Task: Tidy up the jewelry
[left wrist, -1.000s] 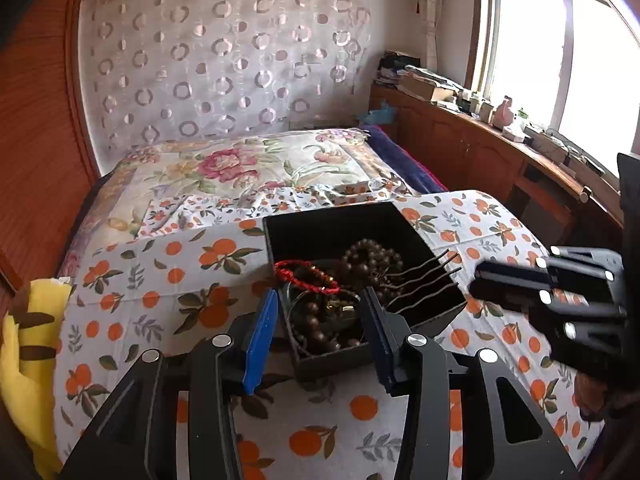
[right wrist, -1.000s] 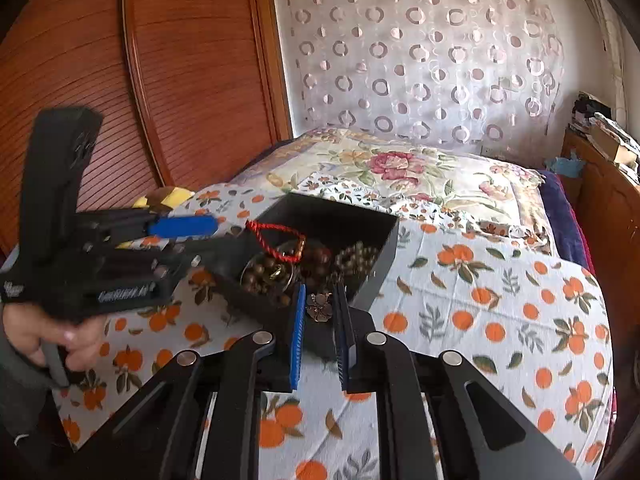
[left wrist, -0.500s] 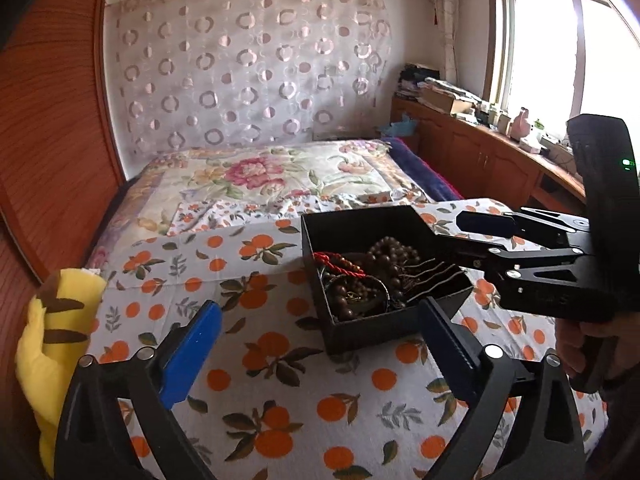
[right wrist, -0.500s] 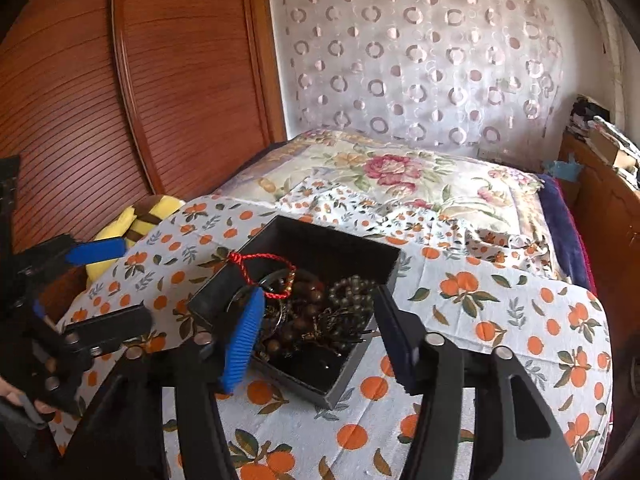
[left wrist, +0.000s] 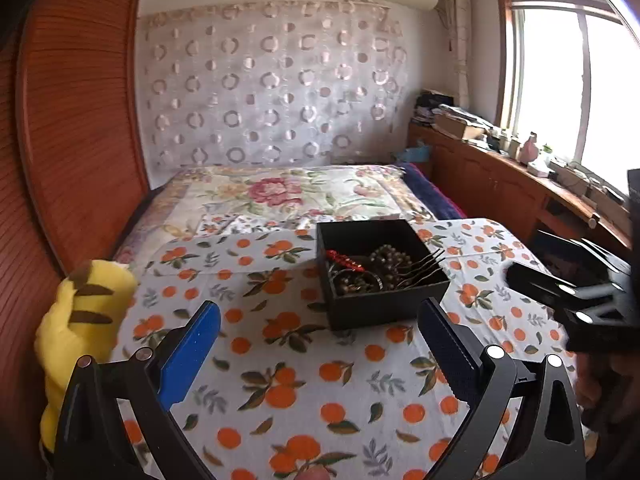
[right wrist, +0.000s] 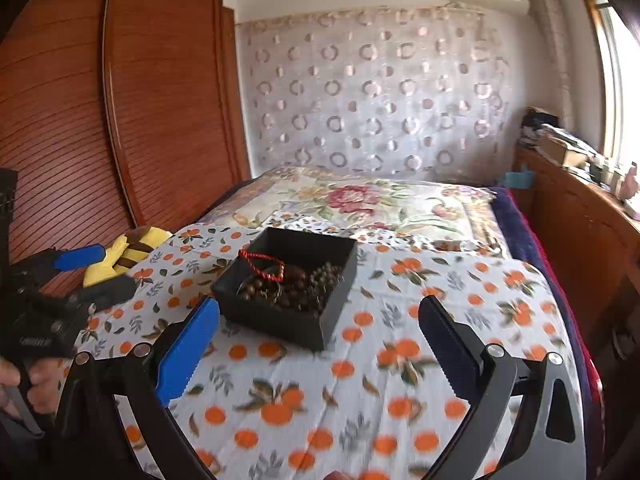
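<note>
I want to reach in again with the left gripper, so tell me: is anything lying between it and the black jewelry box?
Nothing visible does. The left gripper is open, and only bare orange-print cloth lies between it and the black jewelry box. The yellow plush toy sits off to the left, and the right gripper is off to the right.

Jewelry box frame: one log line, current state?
left gripper open, empty | right gripper open, empty | black box holds beads, red bracelet
</note>
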A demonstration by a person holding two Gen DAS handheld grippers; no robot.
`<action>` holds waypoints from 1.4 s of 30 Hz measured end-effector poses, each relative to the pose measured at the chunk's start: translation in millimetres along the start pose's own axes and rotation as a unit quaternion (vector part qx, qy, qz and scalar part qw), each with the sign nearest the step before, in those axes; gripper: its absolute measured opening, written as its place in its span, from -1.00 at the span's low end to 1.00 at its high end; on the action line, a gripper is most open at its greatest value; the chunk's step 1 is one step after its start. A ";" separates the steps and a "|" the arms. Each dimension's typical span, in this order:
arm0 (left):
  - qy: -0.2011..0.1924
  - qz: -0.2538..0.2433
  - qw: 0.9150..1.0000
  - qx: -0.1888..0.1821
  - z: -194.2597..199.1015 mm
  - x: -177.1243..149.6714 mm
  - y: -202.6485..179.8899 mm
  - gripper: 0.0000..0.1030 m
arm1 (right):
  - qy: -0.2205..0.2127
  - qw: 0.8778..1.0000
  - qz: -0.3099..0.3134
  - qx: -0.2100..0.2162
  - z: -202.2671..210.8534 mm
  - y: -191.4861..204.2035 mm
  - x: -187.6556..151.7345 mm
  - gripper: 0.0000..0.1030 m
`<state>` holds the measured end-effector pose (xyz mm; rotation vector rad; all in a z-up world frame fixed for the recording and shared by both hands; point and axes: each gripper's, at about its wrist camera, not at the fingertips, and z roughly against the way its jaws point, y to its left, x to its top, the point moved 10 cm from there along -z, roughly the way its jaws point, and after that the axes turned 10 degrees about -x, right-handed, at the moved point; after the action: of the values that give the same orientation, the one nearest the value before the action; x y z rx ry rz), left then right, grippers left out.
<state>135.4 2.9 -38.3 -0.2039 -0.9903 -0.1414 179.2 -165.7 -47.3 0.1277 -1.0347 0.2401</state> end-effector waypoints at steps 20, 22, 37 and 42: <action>-0.007 -0.005 1.000 0.024 18.4 -17.3 -5.8 0.85 | -0.013 0.998 -0.031 -0.050 34.9 -18.2 -30.8 0.95; -0.010 -0.005 1.000 0.027 19.1 -17.1 -5.9 0.85 | -0.015 0.998 -0.032 -0.053 35.5 -19.1 -30.6 0.95; -0.011 -0.005 1.000 0.026 20.4 -17.4 -6.6 0.85 | -0.016 0.998 -0.036 -0.057 36.6 -22.6 -31.4 0.95; -0.012 -0.005 1.000 0.026 20.9 -17.0 -6.6 0.85 | -0.016 0.998 -0.037 -0.058 37.0 -23.6 -31.6 0.95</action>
<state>107.8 1.9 -40.8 -0.1535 -1.0176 -0.1234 139.0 -200.8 -55.6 0.0649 -1.0712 0.1119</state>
